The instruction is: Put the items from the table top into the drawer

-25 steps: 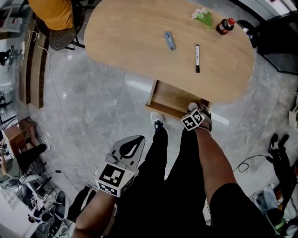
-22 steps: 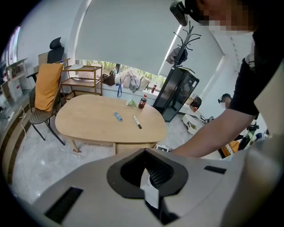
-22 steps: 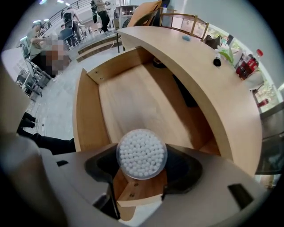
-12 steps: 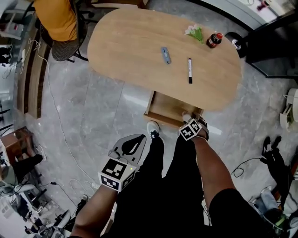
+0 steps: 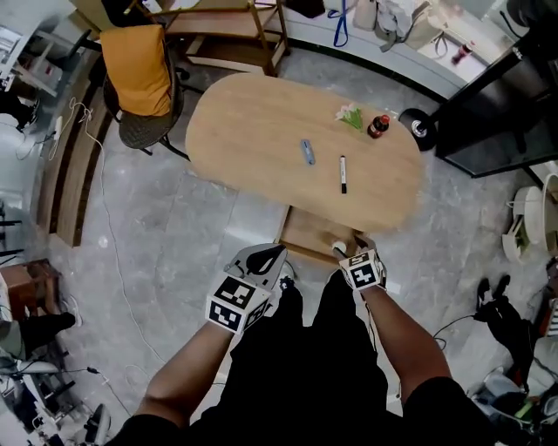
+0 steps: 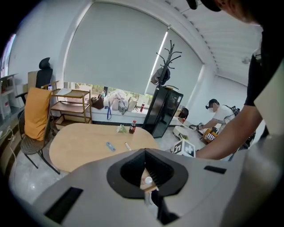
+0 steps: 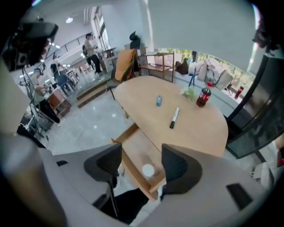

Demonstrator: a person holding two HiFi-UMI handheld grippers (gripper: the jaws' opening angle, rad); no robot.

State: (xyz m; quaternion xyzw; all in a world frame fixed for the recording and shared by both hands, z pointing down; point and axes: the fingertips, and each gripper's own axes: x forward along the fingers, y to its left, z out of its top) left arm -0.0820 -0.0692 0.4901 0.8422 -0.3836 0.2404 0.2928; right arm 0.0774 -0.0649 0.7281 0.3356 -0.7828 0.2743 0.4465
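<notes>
On the oval wooden table [image 5: 253, 131] lie a blue item [image 5: 307, 152] and a black-and-white marker [image 5: 343, 173]. A green sprig [image 5: 350, 115] and a red-capped dark bottle [image 5: 378, 127] stand near the far rim. The drawer [image 5: 307, 233] under the near edge is pulled out, with a white round object [image 7: 147, 170] inside. My right gripper [image 5: 353, 248] hangs open above the drawer. Its jaws have just been opening and nothing is between them. My left gripper [image 5: 281, 251] is shut and empty, left of the drawer over the floor.
A chair with an orange jacket [image 5: 139, 78] stands at the table's left end. A wooden shelf rack [image 5: 218, 26] is behind it, and a black cabinet [image 5: 497, 104] is at the right. Cables run over the grey floor [image 5: 113, 253]. The person's legs [image 5: 305, 348] are below the grippers.
Both grippers have risen, the right one up from the drawer's front. The head view has pulled back, so the table looks smaller and farther away.
</notes>
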